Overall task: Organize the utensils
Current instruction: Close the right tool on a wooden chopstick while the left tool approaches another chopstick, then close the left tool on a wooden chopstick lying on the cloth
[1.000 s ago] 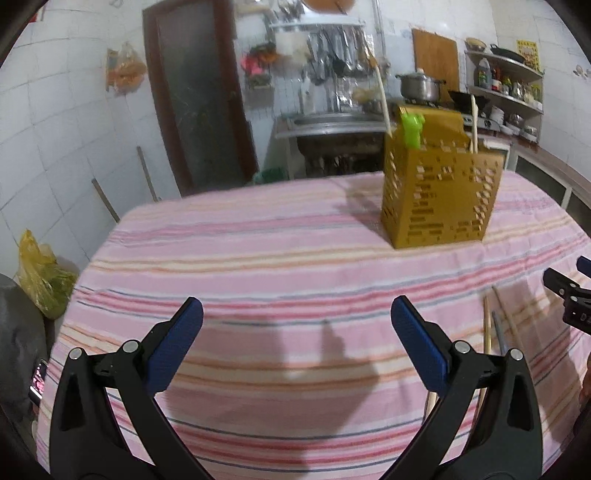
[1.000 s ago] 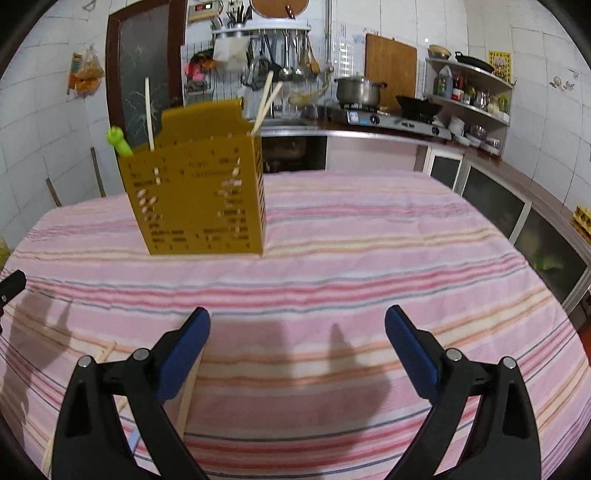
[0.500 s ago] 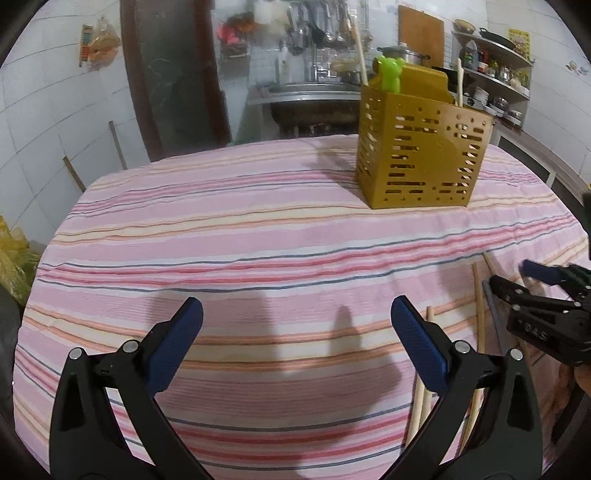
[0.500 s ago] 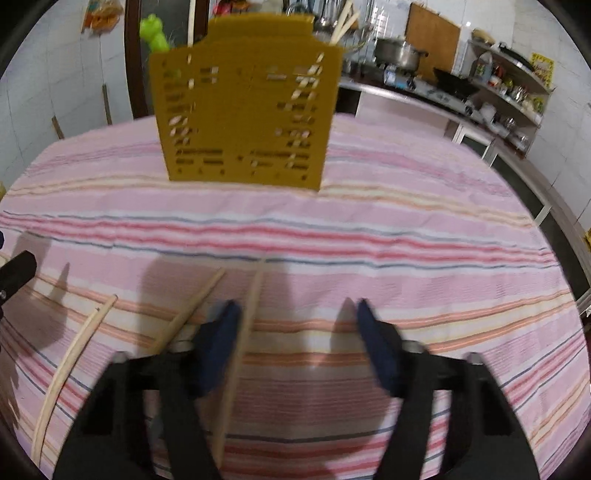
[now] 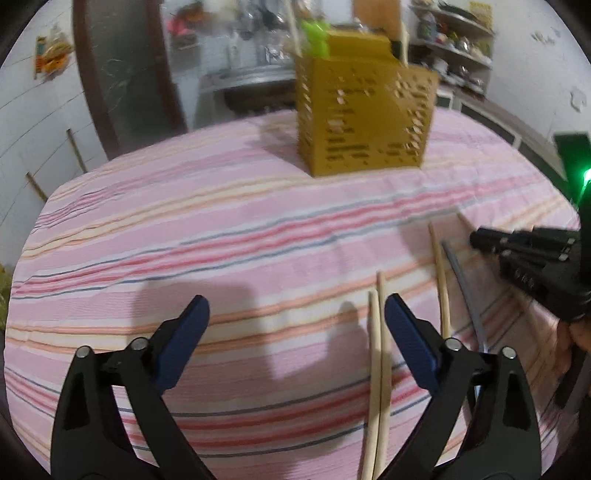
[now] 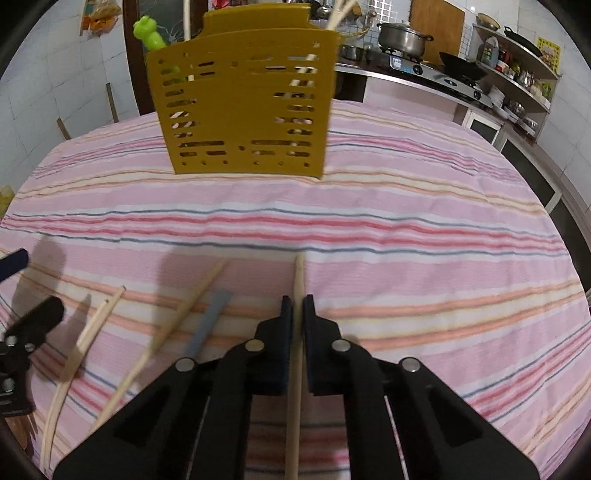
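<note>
Left view motion-blurred; clamped chopstick (image 6: 295, 387) cut off at bottom edge.

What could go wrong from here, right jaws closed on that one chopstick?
Right gripper pinches the chopstick with a long tail trailing behind; it may pivot or slip when lifted. The yellow holder already holds sticks and a green utensil, so insertion could snag. Loose chopsticks lie by the open left gripper, easily bumped.

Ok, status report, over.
Right gripper shut on chopstick. Left gripper open, empty. Yellow holder ahead, path clear. Loose sticks on cloth.
</note>
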Action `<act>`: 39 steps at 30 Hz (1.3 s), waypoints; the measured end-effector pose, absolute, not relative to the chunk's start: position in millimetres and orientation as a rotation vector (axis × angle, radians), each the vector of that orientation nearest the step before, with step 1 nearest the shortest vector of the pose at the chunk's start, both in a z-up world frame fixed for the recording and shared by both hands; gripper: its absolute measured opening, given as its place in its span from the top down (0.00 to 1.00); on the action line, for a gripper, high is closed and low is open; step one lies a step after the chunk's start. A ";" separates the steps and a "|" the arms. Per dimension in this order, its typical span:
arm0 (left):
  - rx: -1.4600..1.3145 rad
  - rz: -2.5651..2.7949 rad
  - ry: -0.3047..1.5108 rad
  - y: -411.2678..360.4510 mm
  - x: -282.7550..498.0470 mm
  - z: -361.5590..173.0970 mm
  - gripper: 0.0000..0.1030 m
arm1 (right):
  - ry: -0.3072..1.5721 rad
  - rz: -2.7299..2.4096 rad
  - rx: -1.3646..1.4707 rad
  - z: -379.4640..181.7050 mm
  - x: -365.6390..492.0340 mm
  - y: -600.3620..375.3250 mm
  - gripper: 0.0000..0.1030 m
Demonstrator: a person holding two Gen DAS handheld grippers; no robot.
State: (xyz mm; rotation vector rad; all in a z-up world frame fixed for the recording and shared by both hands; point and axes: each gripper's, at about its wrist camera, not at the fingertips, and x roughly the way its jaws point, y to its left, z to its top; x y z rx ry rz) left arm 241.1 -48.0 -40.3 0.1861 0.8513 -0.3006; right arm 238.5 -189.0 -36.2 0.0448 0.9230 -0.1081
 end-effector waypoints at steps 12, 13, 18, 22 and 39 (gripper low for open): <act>0.254 -0.335 0.903 -60.5 235.5 -57.3 0.16 | 0.919 -0.117 0.087 -37.3 219.5 -209.7 0.94; 0.286 -0.325 0.909 -65.2 233.6 -61.3 0.16 | 0.919 -0.116 0.090 -37.4 219.8 -210.9 0.94; 0.265 -0.333 0.903 -61.1 230.0 -56.8 0.18 | 0.915 -0.106 0.108 -38.3 219.6 -216.3 0.94; 0.206 -0.339 0.904 -49.9 233.2 -51.2 0.18 | 0.914 -0.100 0.119 -38.9 219.4 -218.8 0.93; 0.245 -0.330 0.951 -63.9 240.1 -62.4 0.33 | 0.925 -0.119 0.105 -39.2 223.1 -216.5 0.94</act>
